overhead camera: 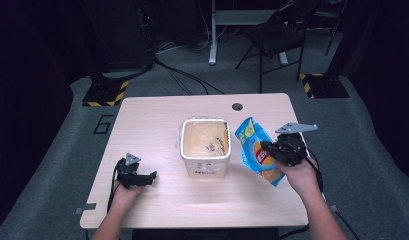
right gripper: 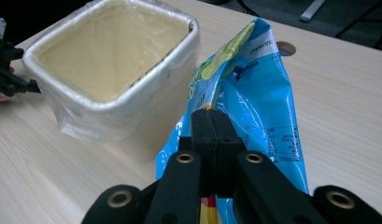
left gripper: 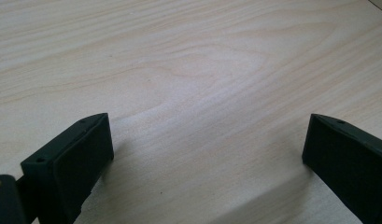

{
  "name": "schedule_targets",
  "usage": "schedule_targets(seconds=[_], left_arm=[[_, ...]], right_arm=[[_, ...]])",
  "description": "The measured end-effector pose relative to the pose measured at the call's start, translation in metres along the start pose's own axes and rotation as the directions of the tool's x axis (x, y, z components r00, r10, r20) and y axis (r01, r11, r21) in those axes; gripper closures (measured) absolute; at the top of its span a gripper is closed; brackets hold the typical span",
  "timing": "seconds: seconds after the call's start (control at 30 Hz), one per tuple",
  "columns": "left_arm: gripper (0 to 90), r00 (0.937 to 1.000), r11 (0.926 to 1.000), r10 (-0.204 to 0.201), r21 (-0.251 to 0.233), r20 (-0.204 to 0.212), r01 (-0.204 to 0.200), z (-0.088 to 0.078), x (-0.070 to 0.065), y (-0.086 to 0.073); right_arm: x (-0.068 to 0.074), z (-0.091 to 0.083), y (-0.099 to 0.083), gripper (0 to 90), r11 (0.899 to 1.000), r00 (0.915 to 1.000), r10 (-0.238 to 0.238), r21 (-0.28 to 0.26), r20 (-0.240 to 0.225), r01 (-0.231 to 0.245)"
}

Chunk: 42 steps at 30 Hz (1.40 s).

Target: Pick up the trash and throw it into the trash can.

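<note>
The blue chip bag (overhead camera: 256, 150) hangs in my right gripper (right gripper: 211, 122), whose jaws are pressed together on the crinkled foil near the bag's middle (a yellow and red patch of the print peeks out just below the pinch). The bag sits over the right half of the table (overhead camera: 157, 115), toward its right edge, its top end pointing to the far edge and its lower end to the near edge; I cannot tell whether that lower end touches the wood. Just beside it, toward the table's middle, stands the white tub (overhead camera: 205, 146) lined with clear plastic film, its cream-coloured inside open to the top. The bag's left side is close to the tub's right wall. My left gripper (overhead camera: 135, 174) rests near the table's near left corner, well apart from the tub, its jaws spread wide over bare wood.
</note>
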<state>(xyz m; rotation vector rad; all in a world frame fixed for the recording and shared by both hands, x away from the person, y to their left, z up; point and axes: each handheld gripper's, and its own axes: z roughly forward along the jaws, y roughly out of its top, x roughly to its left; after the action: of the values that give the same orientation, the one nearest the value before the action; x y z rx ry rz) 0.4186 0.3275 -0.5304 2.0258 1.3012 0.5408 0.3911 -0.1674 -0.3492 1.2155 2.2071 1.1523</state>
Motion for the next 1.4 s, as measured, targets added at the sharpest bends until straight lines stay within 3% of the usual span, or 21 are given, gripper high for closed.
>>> schedule_targets(seconds=[0.87,1.4], left_arm=[[1.6,0.9999,1.0,0.009,-0.003,0.008,-0.009,0.001,-0.001,0.0],[1.7,1.0,1.0,0.004,-0.002,0.008,-0.004,0.001,-0.001,0.001]], right_arm=[[0.019,-0.008,0.076,90.0,0.997,0.9991,-0.042,-0.071,-0.005,0.041],[0.036,0.01,0.103,90.0,0.995,0.9971,-0.064,-0.084,-0.04,0.06]])
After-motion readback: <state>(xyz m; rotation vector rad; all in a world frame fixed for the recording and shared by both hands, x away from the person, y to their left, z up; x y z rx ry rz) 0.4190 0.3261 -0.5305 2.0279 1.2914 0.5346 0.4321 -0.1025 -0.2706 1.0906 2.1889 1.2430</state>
